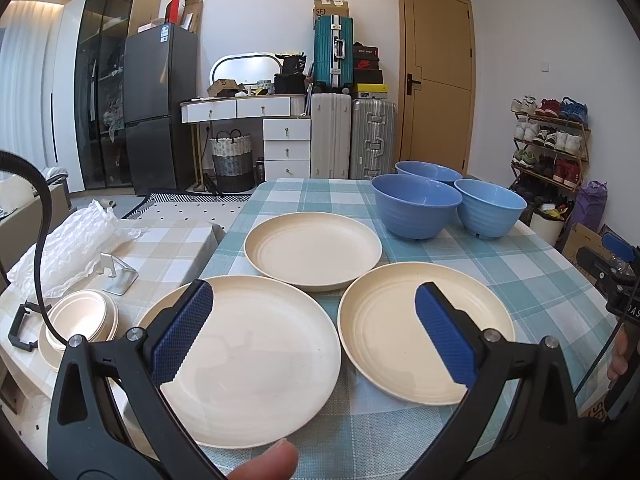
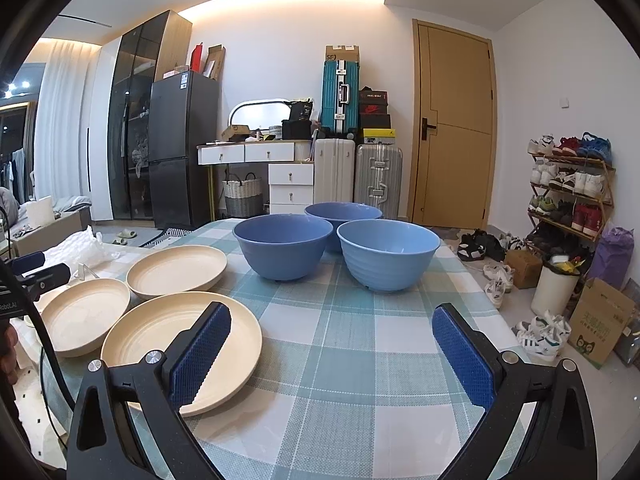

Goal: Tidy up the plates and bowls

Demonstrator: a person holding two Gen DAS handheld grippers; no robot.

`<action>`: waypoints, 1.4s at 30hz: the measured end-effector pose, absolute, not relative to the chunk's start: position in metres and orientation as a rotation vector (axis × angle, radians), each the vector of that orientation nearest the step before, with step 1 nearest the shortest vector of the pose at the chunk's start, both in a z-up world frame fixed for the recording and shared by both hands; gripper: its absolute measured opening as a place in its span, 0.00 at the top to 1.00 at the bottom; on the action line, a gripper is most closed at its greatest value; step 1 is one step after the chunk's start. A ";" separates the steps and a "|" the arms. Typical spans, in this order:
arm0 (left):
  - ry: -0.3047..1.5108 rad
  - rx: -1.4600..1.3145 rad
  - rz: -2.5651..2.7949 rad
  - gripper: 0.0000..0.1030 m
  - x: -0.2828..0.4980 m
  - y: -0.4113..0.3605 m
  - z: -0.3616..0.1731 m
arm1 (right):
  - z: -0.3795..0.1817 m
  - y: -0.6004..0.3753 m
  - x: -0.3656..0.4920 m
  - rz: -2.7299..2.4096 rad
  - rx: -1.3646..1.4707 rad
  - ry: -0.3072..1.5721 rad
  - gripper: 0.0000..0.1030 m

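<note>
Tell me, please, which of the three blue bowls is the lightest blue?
The ribbed blue plastic bowl nearest the table's right edge; the other two are darker.

The bench [image 2: 340, 360] is covered by a woven checked cloth, matt with a visible coarse weave. The three cream plates [image 1: 312, 250] look like matt plastic with fine speckles and faint concentric ridges (the nearest left one [image 1: 248, 364] shows a soft sheen). The three blue bowls [image 2: 282, 246] are smooth, satin plastic, ribbed in rings on the outside. Each claw, left [image 1: 316, 334] and right [image 2: 332, 358], has matt black plastic arms, shiny metal pins and blue rubbery pads [image 2: 200, 360] with a rough knurled texture. Beside the bench lie crinkled translucent plastic wrap [image 1: 76, 240] and a brushed metal stand [image 1: 118, 274].
</note>
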State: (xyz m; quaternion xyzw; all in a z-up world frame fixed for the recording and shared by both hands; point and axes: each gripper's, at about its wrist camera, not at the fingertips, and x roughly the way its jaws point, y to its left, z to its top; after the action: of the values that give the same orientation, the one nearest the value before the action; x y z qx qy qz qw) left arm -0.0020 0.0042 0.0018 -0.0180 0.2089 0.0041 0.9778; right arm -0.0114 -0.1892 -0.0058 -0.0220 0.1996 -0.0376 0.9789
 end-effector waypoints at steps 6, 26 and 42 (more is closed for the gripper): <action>0.415 -0.032 0.001 0.02 -0.003 0.003 0.001 | -0.005 -0.191 -0.009 -0.092 -0.041 0.401 0.00; 0.425 -0.023 -0.002 0.02 -0.002 -0.003 -0.002 | -0.005 -0.200 -0.004 -0.097 -0.031 0.423 0.00; 0.422 -0.023 -0.007 0.02 -0.002 -0.007 -0.002 | -0.003 -0.198 -0.007 -0.096 -0.044 0.408 0.00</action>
State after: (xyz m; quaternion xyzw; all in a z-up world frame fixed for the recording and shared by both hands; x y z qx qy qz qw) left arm -0.0021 -0.0066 -0.0023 -0.0112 0.2095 -0.0035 0.9777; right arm -0.0072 -0.1977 -0.0034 -0.0218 0.2026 -0.0476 0.9779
